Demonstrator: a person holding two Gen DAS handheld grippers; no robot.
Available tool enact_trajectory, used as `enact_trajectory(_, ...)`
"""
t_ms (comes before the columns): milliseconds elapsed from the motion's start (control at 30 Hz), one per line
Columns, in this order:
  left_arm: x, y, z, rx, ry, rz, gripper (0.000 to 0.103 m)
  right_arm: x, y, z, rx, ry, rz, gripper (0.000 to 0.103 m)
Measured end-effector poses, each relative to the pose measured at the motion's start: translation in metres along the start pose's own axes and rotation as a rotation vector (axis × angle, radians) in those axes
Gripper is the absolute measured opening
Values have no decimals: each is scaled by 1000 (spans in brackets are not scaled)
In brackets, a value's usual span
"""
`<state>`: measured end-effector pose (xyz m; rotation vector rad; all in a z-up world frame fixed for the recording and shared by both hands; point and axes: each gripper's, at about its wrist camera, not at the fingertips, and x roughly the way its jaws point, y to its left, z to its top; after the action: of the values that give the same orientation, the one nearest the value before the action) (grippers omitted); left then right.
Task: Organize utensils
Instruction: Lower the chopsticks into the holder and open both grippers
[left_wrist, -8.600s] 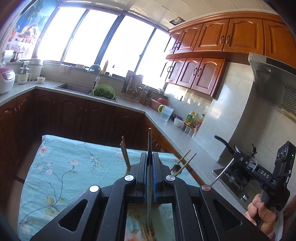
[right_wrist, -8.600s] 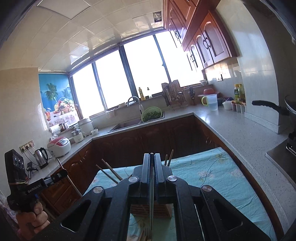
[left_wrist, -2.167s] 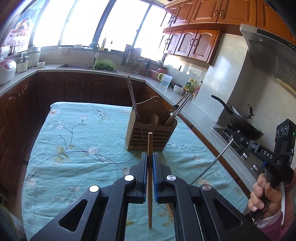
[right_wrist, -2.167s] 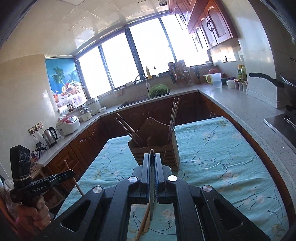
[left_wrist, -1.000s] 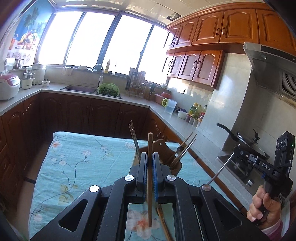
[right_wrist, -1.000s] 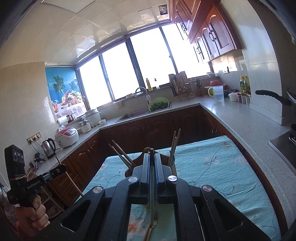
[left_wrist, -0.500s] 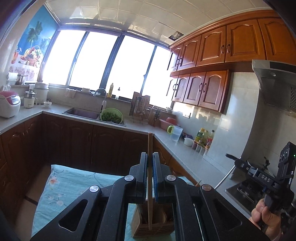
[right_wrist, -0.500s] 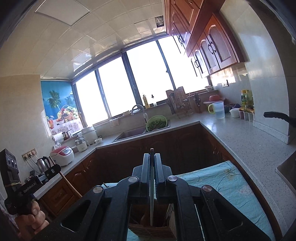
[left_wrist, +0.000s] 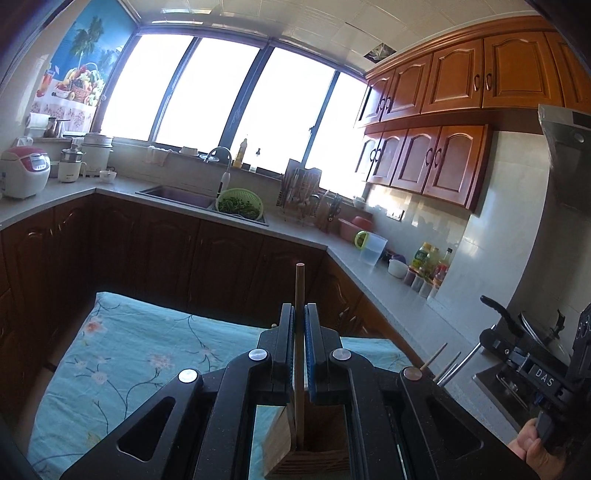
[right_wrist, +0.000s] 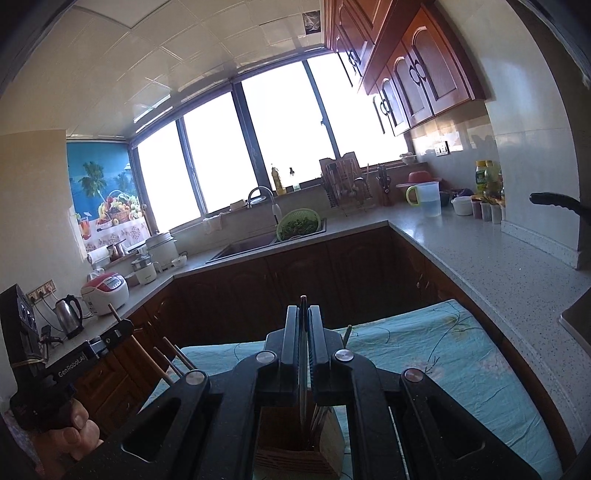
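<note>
Your left gripper (left_wrist: 299, 325) clamps a brown wooden chopstick (left_wrist: 299, 354) over the slatted wooden holder (left_wrist: 308, 448) at 6 o'clock; your right gripper (right_wrist: 303, 325) pinches a thin metal utensil (right_wrist: 303, 363); neither is released yet.

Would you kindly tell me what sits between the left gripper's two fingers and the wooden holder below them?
In the left wrist view, a wooden chopstick spans that stretch: the left gripper clamps it upright, and its lower end reaches down into the wooden holder.

Wooden holder (left_wrist: 308, 458) on tablecloth (left_wrist: 140, 365), counter (left_wrist: 384, 280) behind.
</note>
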<state>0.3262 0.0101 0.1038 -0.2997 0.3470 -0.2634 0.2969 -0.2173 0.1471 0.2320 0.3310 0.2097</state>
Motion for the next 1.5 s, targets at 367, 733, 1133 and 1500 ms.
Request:
enact_trajectory(367, 9, 7, -8, 6, 98, 11, 5, 23, -9, -30, 36, 108, -11, 4)
enact_trajectory(733, 19, 7, 3, 21, 119, 11, 5, 30, -19, -35, 67, 135, -24, 5)
enact_trajectory(1133, 20, 4, 1, 24, 134, 21, 6, 30, -23, -34, 88, 144, -27, 10)
enact_trajectory(1500, -5, 4, -1, 11, 114, 45, 43, 10, -29, -30, 136, 102, -9, 50)
